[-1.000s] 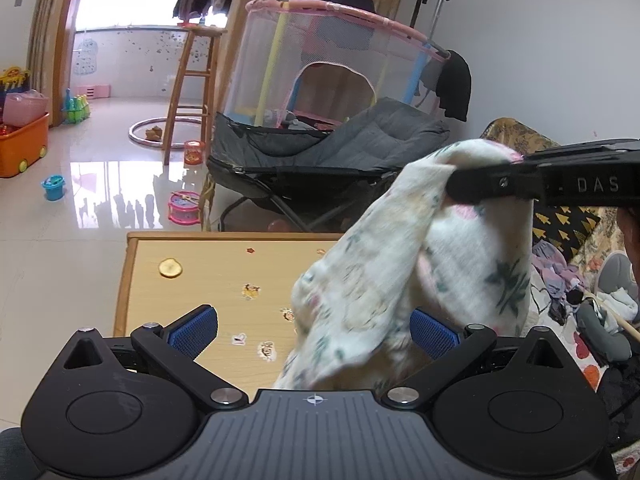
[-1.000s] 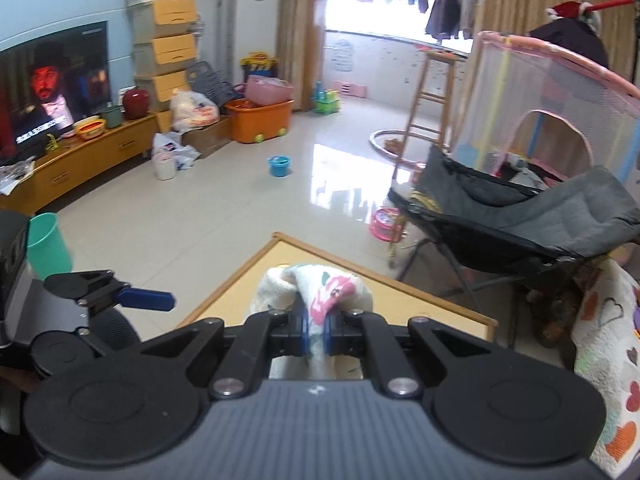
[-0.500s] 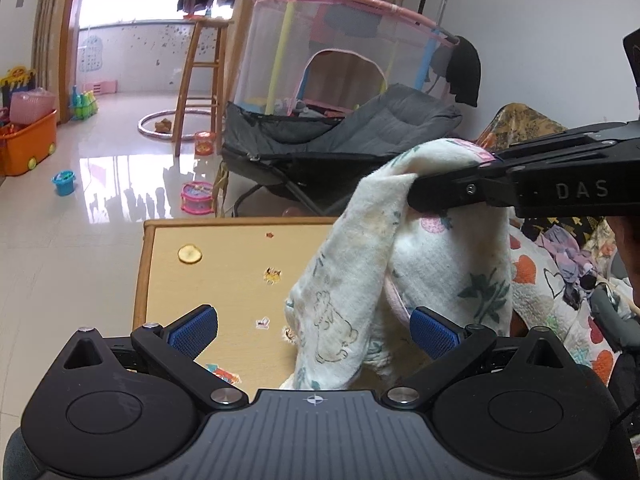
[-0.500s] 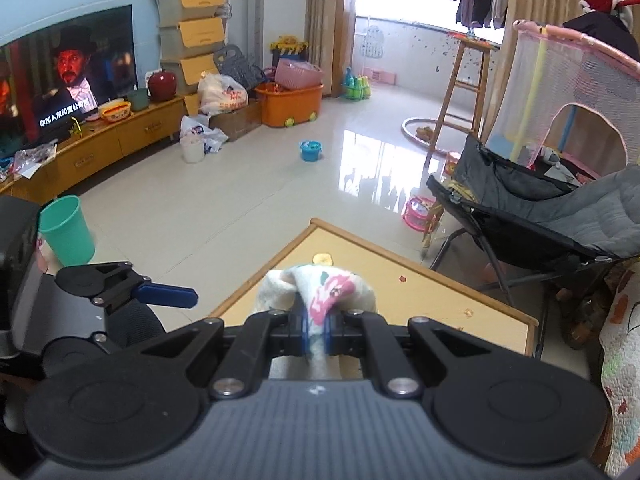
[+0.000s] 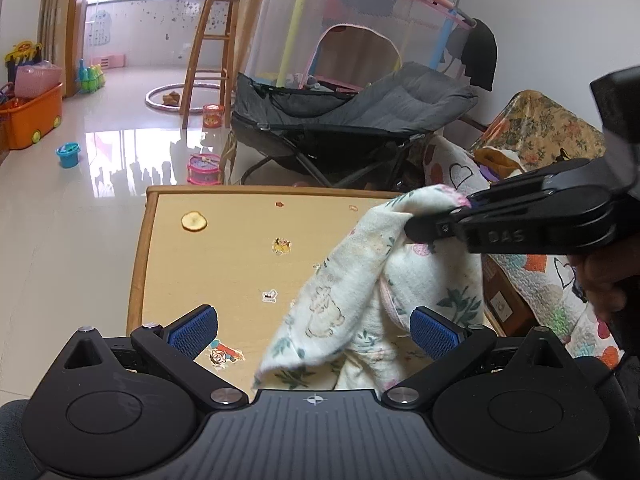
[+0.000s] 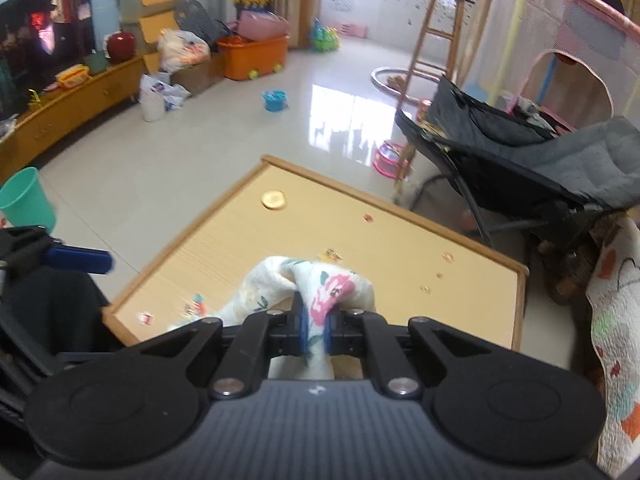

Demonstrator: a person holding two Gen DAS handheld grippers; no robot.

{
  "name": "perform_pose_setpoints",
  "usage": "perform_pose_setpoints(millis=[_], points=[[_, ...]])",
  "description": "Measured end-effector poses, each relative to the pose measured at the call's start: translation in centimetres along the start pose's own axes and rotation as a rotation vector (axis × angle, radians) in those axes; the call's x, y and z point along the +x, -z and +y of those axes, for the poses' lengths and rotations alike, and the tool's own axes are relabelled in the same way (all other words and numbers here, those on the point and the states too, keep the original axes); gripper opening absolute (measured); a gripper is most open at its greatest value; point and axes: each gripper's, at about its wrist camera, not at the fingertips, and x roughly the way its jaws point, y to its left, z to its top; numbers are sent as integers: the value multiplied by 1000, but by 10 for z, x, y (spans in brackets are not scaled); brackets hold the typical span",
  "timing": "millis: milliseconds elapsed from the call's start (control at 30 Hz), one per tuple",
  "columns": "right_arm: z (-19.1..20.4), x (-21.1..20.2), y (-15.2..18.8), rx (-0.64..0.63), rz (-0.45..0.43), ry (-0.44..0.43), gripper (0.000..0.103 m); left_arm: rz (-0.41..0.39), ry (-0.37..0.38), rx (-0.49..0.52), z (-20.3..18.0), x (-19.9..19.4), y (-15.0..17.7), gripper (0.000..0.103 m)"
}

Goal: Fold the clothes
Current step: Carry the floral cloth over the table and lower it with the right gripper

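Listing from the left of the left wrist view: orange storage bin (image 5: 32, 120) on the tiled floor, small blue bucket (image 5: 67, 155) and pink toy drum (image 5: 204, 169) nearer the table; wooden stool (image 5: 208, 52) behind; light wooden table (image 5: 224, 264) with a raised rim, bearing a round yellowish disc (image 5: 194, 221) and several small stickers (image 5: 281, 246); left gripper (image 5: 314, 330), jaws wide apart, blue pads (image 5: 193, 330) on either side with nothing pressed between them, the cloth hanging partly in the gap without being gripped; floral cloth (image 5: 384, 292), cream with pink and green print, bunched and hanging above the right part of the table, its lower folds reaching toward the tabletop; mesh playpen (image 5: 352, 40) and grey folding lounger (image 5: 352, 120) beyond the table; right gripper (image 5: 440, 216), entering from the right, jaws together and clamped on the top of the floral cloth, a hand (image 5: 600, 280) on its handle; patterned quilt (image 5: 532, 280) at far right. Right wrist view, somewhat blurred, confirms the clamp: cloth pinched between the closed pads above the table's near edge
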Motion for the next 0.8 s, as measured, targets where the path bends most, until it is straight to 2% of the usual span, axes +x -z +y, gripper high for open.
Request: perform_pose_setpoints(millis=[400, 800], points=[[-22, 59, 32, 39, 101, 105, 8, 49, -10, -12, 1, 21, 6, 103], [-29, 103, 59, 76, 184, 111, 8, 77, -10, 4, -1, 32, 13, 103]])
